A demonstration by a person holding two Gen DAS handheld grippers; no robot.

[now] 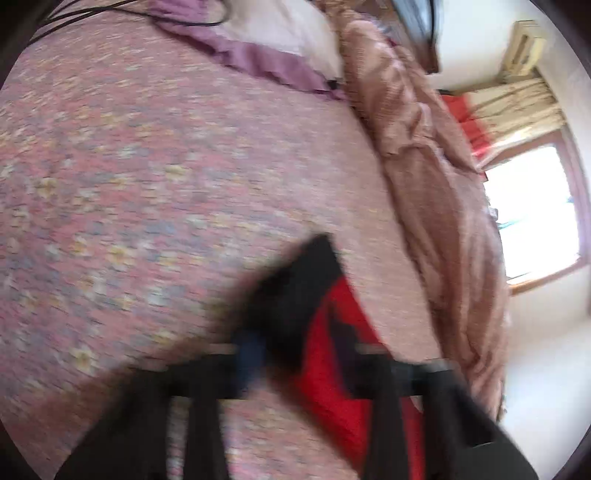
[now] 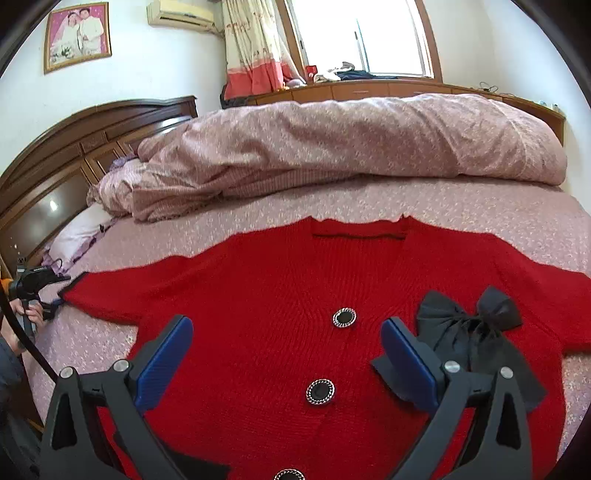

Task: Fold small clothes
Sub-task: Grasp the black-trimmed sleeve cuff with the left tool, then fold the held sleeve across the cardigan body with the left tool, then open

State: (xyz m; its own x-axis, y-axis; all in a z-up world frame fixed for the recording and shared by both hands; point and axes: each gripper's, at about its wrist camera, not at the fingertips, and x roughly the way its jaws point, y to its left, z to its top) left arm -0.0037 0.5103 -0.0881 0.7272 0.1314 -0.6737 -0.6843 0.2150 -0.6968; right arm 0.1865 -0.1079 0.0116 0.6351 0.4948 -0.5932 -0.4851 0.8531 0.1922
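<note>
A red knit cardigan (image 2: 258, 280) lies front up and spread flat on the bed, with round black buttons (image 2: 344, 317) down its middle and a black bow (image 2: 469, 325) on its right side. My right gripper (image 2: 288, 358) hovers open over the button line, blue pads wide apart and nothing between them. At the far left a hand holds my left gripper (image 2: 40, 291) at the end of the cardigan's left sleeve (image 2: 96, 295). The left wrist view is blurred: the left gripper (image 1: 291, 291) looks shut, with red cloth (image 1: 332, 369) at its tips.
A bunched pink duvet (image 2: 332, 147) lies along the far side of the bed. A pillow (image 2: 77, 232) sits by the dark wooden headboard (image 2: 74, 147). The patterned sheet (image 1: 147, 184) stretches left of the sleeve. A black cable (image 1: 147, 14) crosses the bed near the pillow.
</note>
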